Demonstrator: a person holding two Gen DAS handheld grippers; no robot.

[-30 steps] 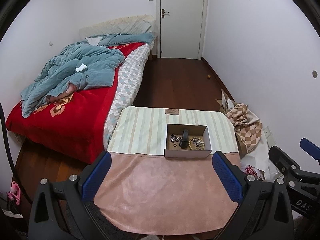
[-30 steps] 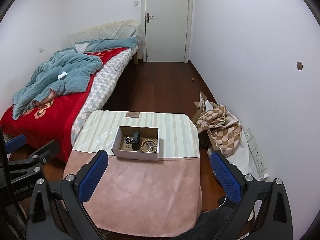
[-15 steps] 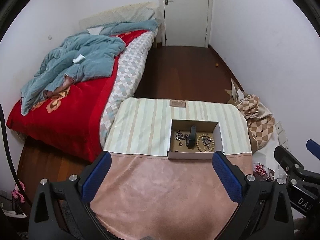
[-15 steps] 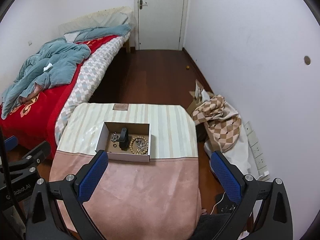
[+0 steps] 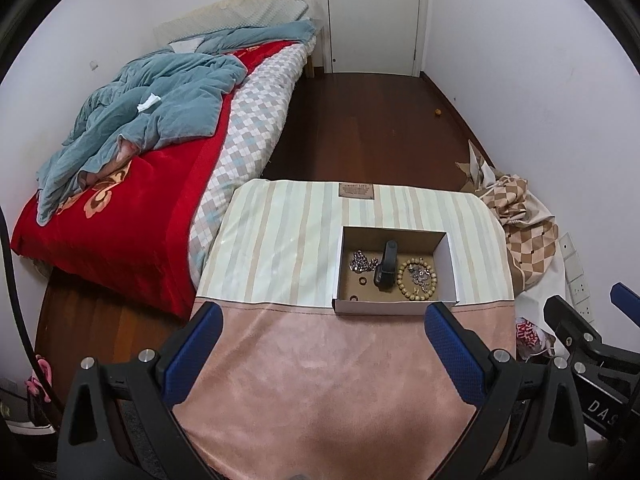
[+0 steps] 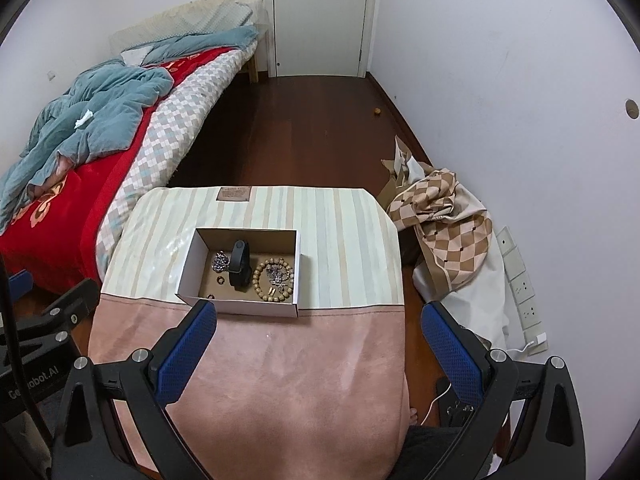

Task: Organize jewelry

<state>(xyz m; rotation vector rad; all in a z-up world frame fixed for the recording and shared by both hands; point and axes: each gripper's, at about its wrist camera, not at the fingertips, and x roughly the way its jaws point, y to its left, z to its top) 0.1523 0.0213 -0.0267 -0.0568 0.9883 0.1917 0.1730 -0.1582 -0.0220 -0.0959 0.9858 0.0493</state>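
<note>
A shallow cardboard box (image 5: 450, 268) (image 6: 188, 268) stands on the small table. It holds a black band watch (image 5: 385, 266) (image 6: 239, 266), a wooden bead bracelet (image 5: 403, 280) (image 6: 260, 286), a silver sparkly piece (image 5: 360, 260) (image 6: 220, 261), another silver piece inside the bead loop (image 6: 279, 273), and small rings (image 5: 363, 281) (image 6: 219, 279). My left gripper (image 5: 322, 354) is open and empty above the pink near half of the table, short of the box. My right gripper (image 6: 318, 354) is open and empty too, near the box's front edge.
The table wears a striped and pink cloth (image 5: 280, 240) with a small brown tag (image 5: 357, 191) at the far edge. A bed (image 5: 132, 152) lies to the left. A checked cloth pile (image 6: 444, 224) sits against the right wall. Dark wood floor leads to a white door (image 6: 320, 16).
Both grippers have risen and tipped downward, so the table and box appear lower and nearer to overhead. The box and jewelry have not moved. Both grippers stay open.
</note>
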